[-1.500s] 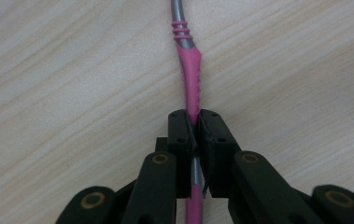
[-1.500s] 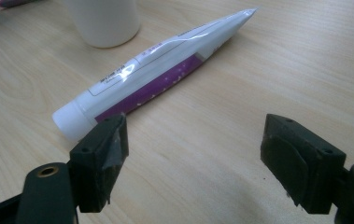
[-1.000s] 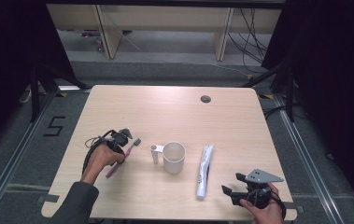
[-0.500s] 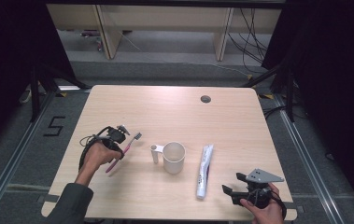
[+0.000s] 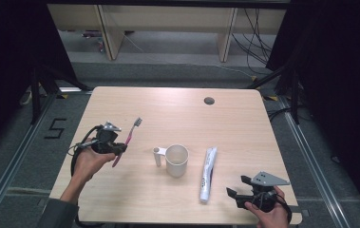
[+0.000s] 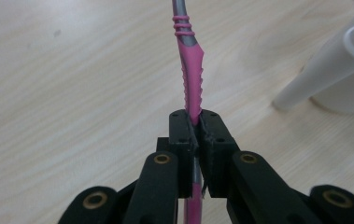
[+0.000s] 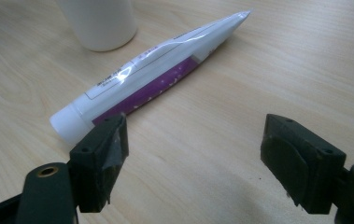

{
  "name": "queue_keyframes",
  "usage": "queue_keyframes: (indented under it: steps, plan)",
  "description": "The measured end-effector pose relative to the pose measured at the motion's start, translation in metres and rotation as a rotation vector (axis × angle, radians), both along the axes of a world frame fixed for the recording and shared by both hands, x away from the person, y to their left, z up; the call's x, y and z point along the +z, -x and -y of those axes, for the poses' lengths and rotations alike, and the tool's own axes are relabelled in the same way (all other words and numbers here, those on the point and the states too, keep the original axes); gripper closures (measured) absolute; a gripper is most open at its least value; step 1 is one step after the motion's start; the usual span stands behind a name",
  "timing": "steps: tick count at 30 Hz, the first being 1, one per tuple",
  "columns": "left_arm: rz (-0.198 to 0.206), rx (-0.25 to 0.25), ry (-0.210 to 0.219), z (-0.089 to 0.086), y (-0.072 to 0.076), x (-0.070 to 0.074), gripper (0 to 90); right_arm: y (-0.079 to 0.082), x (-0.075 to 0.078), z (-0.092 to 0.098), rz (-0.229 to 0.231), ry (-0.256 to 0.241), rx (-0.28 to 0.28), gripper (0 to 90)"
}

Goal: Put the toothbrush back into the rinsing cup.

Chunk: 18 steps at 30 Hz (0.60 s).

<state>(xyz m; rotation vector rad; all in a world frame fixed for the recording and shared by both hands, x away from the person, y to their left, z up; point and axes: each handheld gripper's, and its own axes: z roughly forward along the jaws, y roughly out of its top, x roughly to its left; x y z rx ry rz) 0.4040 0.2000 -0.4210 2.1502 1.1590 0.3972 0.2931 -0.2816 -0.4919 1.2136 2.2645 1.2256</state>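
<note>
The pink toothbrush (image 5: 127, 137) is clamped by its handle in the left gripper (image 5: 116, 148), bristles raised off the table (image 5: 244, 118), probably bound for the white cup (image 5: 176, 160) nearby. The right gripper (image 5: 237, 194) waits, jaws spread, beside the toothpaste tube (image 5: 208, 173); its label print is unreadable.

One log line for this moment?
left gripper: shut on toothbrush, lifted | right gripper: open, near toothpaste tube | cup: upright
</note>
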Motion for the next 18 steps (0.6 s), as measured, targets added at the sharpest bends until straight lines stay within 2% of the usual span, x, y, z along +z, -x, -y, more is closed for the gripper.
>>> queue_keyframes:
  steps: [2,3,5,7,8,9,11,12,13,16,17,18]
  plan:
    - [0.027,-0.006,0.025,-0.002,0.005,0.004,83.9,0.001,0.0,-0.001,-0.021,-0.002,-0.003,24.3]
    - [0.047,-0.003,0.05,-0.002,0.009,0.005,83.9,0.0,0.0,-0.001,-0.015,0.0,-0.002,24.3]
    - [0.113,0.02,0.139,-0.001,0.016,0.003,83.9,0.0,-0.001,-0.001,-0.018,-0.001,-0.001,24.3]
    - [0.137,0.014,0.174,0.0,0.02,0.003,83.9,0.0,0.0,-0.001,-0.016,-0.002,0.002,24.3]
    - [0.16,0.03,0.193,0.001,0.023,0.002,83.9,0.0,0.0,-0.001,-0.016,-0.001,0.0,24.3]
    - [0.159,0.025,0.213,0.002,0.025,0.001,83.9,0.0,0.0,-0.001,-0.014,0.0,0.001,24.3]
    - [0.207,0.052,0.218,0.005,0.029,-0.001,83.9,0.0,0.0,-0.001,-0.014,-0.001,0.002,24.3]
    - [0.208,0.048,0.229,0.007,0.031,-0.002,83.8,0.0,-0.001,-0.001,-0.005,0.002,0.004,24.3]
    - [0.231,0.059,0.238,0.008,0.033,-0.003,83.8,0.0,0.0,-0.001,-0.02,-0.003,0.001,24.3]
    - [0.266,0.067,0.254,0.012,0.037,-0.005,83.9,-0.001,-0.001,-0.001,0.002,-0.002,-0.003,24.3]
    - [0.27,0.059,0.282,0.013,0.037,-0.006,83.9,-0.001,-0.002,-0.001,0.001,0.0,-0.004,24.3]
    - [0.29,0.062,0.289,0.015,0.039,-0.006,83.9,-0.001,-0.002,-0.001,0.001,0.0,-0.004,24.3]
